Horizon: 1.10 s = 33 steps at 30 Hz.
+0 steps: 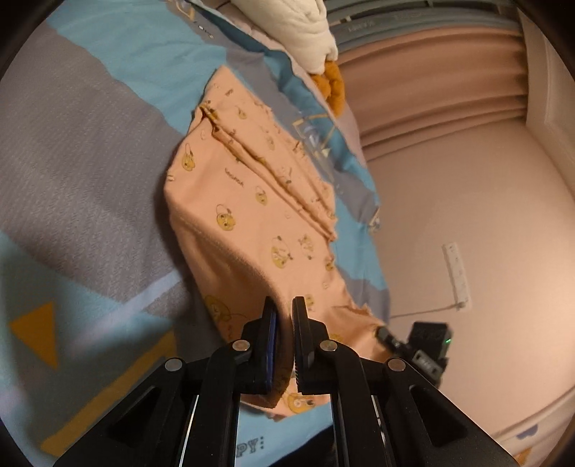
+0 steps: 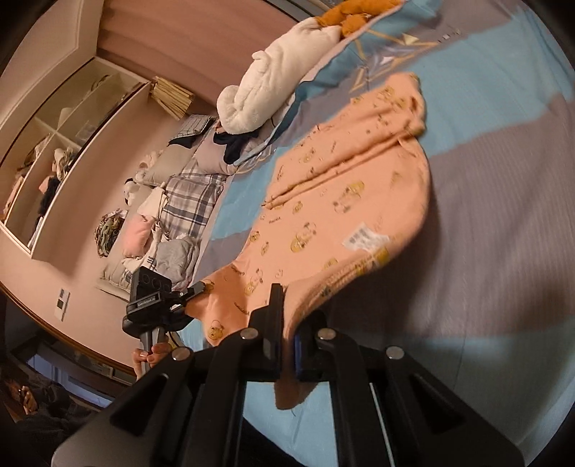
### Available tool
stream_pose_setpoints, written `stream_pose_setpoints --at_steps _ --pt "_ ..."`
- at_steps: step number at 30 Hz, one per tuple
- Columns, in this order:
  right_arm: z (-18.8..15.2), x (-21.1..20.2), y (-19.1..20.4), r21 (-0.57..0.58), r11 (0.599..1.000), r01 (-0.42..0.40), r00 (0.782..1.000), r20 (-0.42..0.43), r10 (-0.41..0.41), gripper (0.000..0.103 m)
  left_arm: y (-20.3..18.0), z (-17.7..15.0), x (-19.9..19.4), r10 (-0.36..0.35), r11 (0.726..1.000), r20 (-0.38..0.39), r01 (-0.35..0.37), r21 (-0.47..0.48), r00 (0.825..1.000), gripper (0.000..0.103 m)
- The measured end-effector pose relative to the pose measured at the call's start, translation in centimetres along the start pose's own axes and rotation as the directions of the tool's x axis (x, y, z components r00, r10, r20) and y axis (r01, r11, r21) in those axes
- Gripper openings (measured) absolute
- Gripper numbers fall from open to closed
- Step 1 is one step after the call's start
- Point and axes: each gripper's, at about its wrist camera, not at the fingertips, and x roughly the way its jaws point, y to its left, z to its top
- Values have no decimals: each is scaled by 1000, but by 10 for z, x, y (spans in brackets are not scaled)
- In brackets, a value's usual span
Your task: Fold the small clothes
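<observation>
A small peach garment (image 1: 248,201) printed with yellow cartoon figures lies across the blue and grey bedspread (image 1: 82,151). My left gripper (image 1: 284,312) is shut on its near edge and lifts that edge off the bed. In the right wrist view the same garment (image 2: 345,186) shows a white label on its inner side. My right gripper (image 2: 287,309) is shut on another part of the near edge, which hangs down between the fingers. The left gripper (image 2: 194,289) shows there at the garment's left corner, shut on the cloth.
A white plush blanket (image 2: 276,75) and a mustard cloth (image 2: 354,12) lie at the far side of the bed. Pillows and folded clothes (image 2: 179,201) are piled by the wall. A shelf unit (image 2: 61,143) stands at the left. A wall socket strip (image 1: 457,273) is at the right.
</observation>
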Motion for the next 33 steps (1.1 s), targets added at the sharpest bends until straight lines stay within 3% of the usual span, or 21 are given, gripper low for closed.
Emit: stream_pose_setpoints --at_steps 5,13,22,29,33 --pt "1 5 -1 12 1000 -21 1000 -9 21 6 3 -4 10 -41 999 -36 41 -1 999 4" --pt "16 3 -2 56 993 -102 994 48 99 6 7 10 7 -161 985 35 163 -56 986 3" --pt "82 3 2 32 987 -156 973 178 148 5 -19 81 22 -252 966 132 258 -31 959 3" --pt "150 27 -18 65 989 -135 961 250 115 6 -17 147 41 -259 960 230 277 -49 938 3" --pt "188 50 -40 121 987 -107 963 261 73 6 -8 180 61 -231 964 253 256 -74 940 3"
